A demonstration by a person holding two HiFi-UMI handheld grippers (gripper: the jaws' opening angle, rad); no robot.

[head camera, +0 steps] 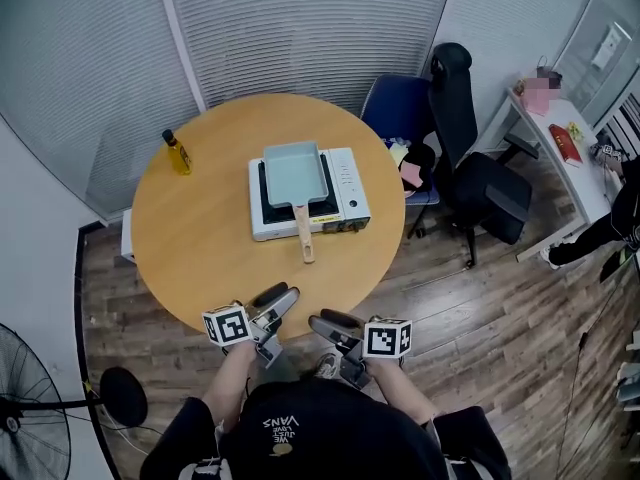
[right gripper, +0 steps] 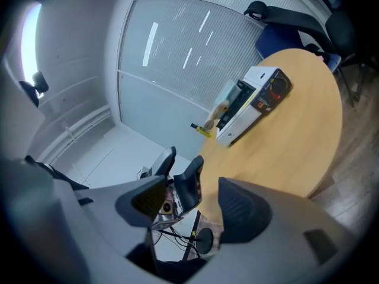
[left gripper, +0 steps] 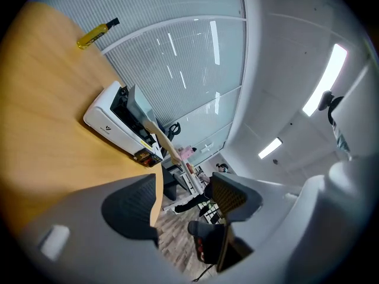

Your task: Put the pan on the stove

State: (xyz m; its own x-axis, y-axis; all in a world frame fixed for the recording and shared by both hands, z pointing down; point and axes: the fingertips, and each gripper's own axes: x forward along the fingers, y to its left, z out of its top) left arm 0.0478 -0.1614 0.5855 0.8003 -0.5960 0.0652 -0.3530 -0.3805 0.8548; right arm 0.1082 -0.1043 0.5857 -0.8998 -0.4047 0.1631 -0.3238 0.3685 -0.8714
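Note:
A pale blue rectangular pan with a wooden handle sits on the white portable stove in the middle of the round wooden table. Both grippers are held close to the person's body at the table's near edge, well short of the stove. My left gripper is open and empty, and so is my right gripper. The left gripper view looks past its open jaws at the stove and pan. The right gripper view has the stove far off.
A yellow oil bottle stands at the table's far left. A black office chair and a blue chair stand to the right of the table. A fan is on the floor at lower left, a desk at far right.

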